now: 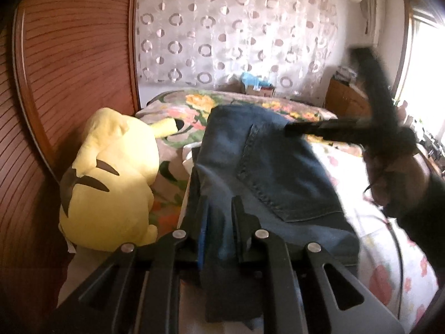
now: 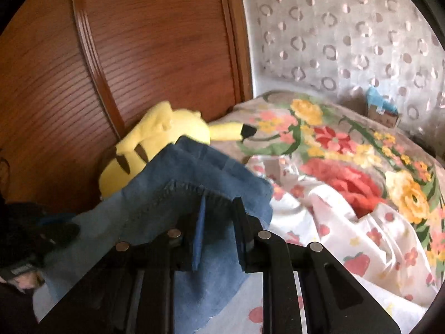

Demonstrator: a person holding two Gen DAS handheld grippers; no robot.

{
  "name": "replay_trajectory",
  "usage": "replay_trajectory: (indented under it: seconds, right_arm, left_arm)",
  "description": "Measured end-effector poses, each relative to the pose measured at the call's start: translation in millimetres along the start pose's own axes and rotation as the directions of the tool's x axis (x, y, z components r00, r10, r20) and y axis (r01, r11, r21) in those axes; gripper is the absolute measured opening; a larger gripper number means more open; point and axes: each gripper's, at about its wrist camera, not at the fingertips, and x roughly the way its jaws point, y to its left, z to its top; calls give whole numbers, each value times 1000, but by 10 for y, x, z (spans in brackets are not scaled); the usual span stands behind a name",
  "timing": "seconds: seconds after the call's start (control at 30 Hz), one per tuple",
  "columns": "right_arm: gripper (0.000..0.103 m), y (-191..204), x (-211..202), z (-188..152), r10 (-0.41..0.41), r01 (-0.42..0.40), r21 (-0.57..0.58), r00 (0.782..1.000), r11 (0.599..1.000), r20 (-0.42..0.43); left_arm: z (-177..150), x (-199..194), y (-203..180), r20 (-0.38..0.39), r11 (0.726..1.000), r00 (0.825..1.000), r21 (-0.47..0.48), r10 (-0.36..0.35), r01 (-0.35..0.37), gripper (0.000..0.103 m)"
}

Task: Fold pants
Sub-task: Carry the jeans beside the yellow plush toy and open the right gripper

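Blue denim pants (image 1: 278, 172) lie folded on the bed with a back pocket facing up. In the left wrist view my left gripper (image 1: 219, 203) is shut on a bunched fold at the near edge, and denim fills the gap between its fingers. The right gripper (image 1: 294, 129) shows blurred at the pants' far right edge, held by a person's hand (image 1: 395, 178). In the right wrist view my right gripper (image 2: 219, 203) is shut on a pants (image 2: 194, 172) edge that peaks up at its fingertips. The left gripper (image 2: 55, 231) is a dark shape at the far left.
A yellow plush toy (image 1: 111, 181) lies left of the pants against a wooden wardrobe door (image 1: 69, 69). A floral blanket (image 2: 347, 144) and a strawberry-print sheet (image 2: 361, 250) cover the bed. A cardboard box (image 1: 258, 89) stands behind the bed by the curtain.
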Motion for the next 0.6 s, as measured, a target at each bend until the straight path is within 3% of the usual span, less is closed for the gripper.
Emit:
replay_trajectory:
  seconds: [0.2,0.37,0.6]
  right_arm:
    - [18,-90,280,-154,-45,47,23,997,999,-67]
    - [19,-85,278,-196,-61,63,36,996,997,-60]
    - [22,-37,185,-220,-80,84,56,995,995,-63]
  left_arm:
    - [-69,-87,-217,-9,998,999,53,-45,45,15]
    - [-316,97,-196,-93,998,995,43,-42,46,15]
    - [-424,76,-211,-92,998,995,39,-42,46,15]
